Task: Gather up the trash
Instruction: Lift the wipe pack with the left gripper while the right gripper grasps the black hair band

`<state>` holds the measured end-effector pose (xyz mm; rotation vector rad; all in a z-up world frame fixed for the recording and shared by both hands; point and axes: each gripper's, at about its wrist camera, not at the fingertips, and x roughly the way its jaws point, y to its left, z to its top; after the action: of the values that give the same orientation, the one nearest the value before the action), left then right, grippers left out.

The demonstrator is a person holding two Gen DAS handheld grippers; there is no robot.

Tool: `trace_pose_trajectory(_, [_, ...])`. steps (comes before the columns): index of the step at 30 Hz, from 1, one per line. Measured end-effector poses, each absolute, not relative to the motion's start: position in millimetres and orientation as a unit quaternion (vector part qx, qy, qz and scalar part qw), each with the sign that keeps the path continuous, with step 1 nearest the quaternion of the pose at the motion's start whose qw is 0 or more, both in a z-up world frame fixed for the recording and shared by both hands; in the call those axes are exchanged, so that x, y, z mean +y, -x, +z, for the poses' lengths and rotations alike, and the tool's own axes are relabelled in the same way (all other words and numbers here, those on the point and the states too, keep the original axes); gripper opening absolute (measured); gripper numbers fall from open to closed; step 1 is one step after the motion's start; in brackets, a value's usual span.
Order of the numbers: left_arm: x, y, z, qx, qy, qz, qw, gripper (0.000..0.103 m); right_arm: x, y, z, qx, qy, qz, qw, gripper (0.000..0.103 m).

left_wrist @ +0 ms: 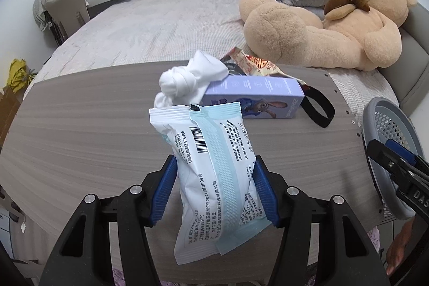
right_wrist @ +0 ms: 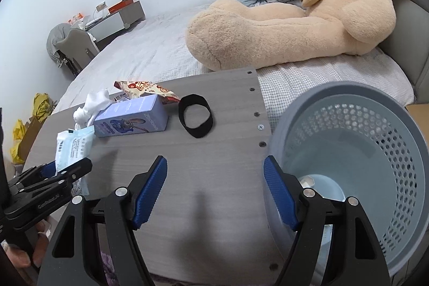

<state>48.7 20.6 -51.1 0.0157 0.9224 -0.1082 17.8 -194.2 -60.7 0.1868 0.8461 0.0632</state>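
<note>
Left hand-held gripper (left_wrist: 214, 192) clenched on wipes packet (left_wrist: 211, 173), packet lifted above the bench (left_wrist: 80, 141). Right hand-held gripper (right_wrist: 215, 192) released, jaws wide, nothing between, over bare bench near its right edge. Grey basket (right_wrist: 388, 152) just right of it, past that edge. Ahead: purple box (right_wrist: 131, 119), white cloth (right_wrist: 93, 105), snack wrapper (right_wrist: 144, 89), black band (right_wrist: 195, 115).
</note>
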Motion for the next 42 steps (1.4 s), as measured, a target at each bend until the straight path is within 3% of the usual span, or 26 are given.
trace_pose_trajectory(16, [26,-58,-30,0.416,-0.01,-0.061,0.907,0.056,-171,-95,-86,0.461,-0.049,0.033,0.885,0.071])
trace_pose_trajectory(33, [38,-62,-37,0.421,0.001,-0.055,0.905,0.056,-156,-120,-101,0.469,-0.005,0.021,0.883,0.07])
trace_pose_trajectory(35, [38,-62,-37,0.422,0.002,-0.055,0.905,0.056,-153,-119,-102,0.466,0.006,0.02,0.884,0.066])
trace_pose_trajectory(42, [40,-62,-37,0.425,0.007,-0.057,0.903,0.056,-146,-119,-100,0.459,0.02,0.035,0.888,0.039])
